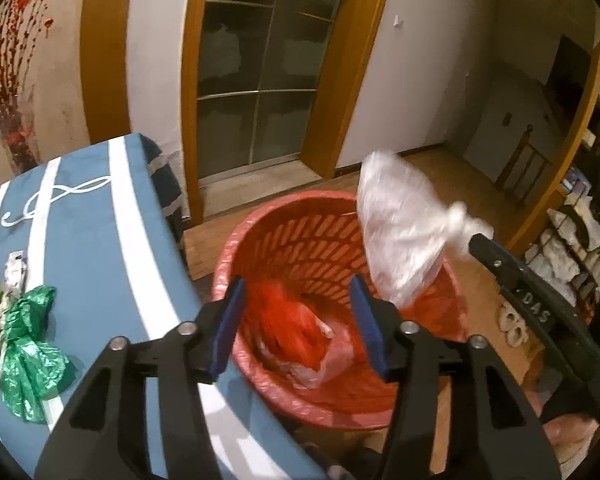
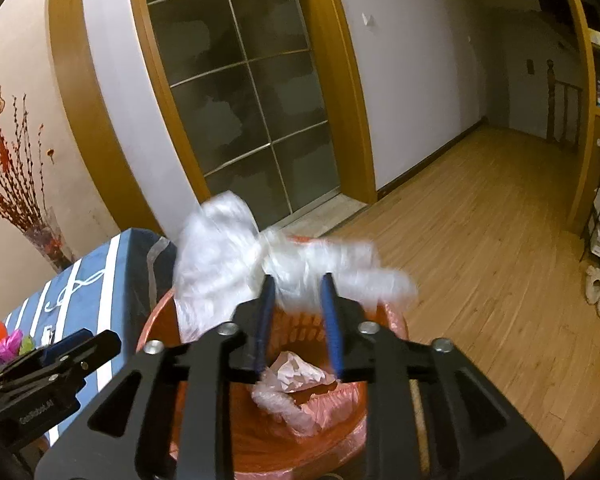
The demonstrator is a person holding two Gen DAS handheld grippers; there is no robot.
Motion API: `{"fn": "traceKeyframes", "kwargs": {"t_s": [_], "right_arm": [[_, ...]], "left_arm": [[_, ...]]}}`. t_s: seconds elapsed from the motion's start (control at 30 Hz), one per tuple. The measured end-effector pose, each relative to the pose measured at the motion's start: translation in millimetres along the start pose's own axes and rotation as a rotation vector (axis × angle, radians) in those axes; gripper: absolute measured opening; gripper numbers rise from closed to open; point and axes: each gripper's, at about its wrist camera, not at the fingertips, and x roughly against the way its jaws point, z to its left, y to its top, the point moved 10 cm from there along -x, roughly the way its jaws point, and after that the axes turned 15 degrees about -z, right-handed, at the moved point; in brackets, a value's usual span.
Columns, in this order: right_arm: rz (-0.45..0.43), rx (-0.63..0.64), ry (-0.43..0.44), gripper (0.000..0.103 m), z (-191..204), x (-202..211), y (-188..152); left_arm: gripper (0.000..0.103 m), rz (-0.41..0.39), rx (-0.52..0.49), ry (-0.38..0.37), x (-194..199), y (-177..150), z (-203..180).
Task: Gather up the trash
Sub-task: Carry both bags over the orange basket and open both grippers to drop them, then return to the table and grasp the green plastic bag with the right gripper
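A red slatted basket (image 1: 300, 240) with a pink liner stands on the floor beside the table. My left gripper (image 1: 300, 312) hangs over it, open, and a red plastic bag (image 1: 288, 328) lies blurred in the basket below its pads, untouched by them. My right gripper (image 2: 298, 300) is over the basket (image 2: 396, 320) with its jaws apart. A crumpled clear plastic bag (image 2: 228, 248) is blurred just ahead of its tips, and the pads do not press on it. In the left wrist view the clear bag (image 1: 404, 232) hangs at the right gripper's tip (image 1: 476, 240). Pale crumpled plastic (image 2: 296, 372) lies in the basket.
The table's blue-and-white striped cloth (image 1: 100, 248) carries a green bag (image 1: 28, 344) and other scraps at its left. Behind are a glass door (image 1: 260, 80) in a wooden frame, a vase of red branches (image 1: 12, 136), wood floor (image 2: 480, 220), and a shelf rack (image 1: 572, 248) at right.
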Motion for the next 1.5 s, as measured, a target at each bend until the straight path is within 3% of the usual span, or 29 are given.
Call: {"fn": "traceKeyframes", "kwargs": {"t_s": [0.17,0.33,0.53,0.73,1.03,1.33,1.5], "right_arm": [[0.006,0.015,-0.001,0.056,-0.8,4.4,-5.8],[-0.014,0.071,-0.007,0.069,2.2,9.3,-5.7],[-0.024,0.104,0.012,0.080,14.7,16.8,-6.0],[-0.020,0.159,0.063,0.080,47.4,25.5,-12.5],[0.028,0.199,0.216,0.079,124.8,36.6,-36.8],[0.146,0.230,0.393,0.054,221.1,38.2,-76.8],[0.212,0.243,0.458,0.051,269.6,35.7,-102.8]], "left_arm": [[0.063,0.005,0.002,0.043,4.4,-5.1,16.7],[0.078,-0.031,-0.049,0.109,23.0,-4.6,31.0],[0.087,-0.063,-0.070,0.175,57.0,-8.8,59.4],[0.090,-0.067,-0.031,0.245,91.4,-19.0,102.4],[0.091,-0.099,0.055,0.354,150.7,-34.5,168.2],[0.091,-0.137,0.118,0.487,210.5,-47.5,245.7],[0.091,-0.149,0.161,0.554,239.8,-56.5,284.5]]}}
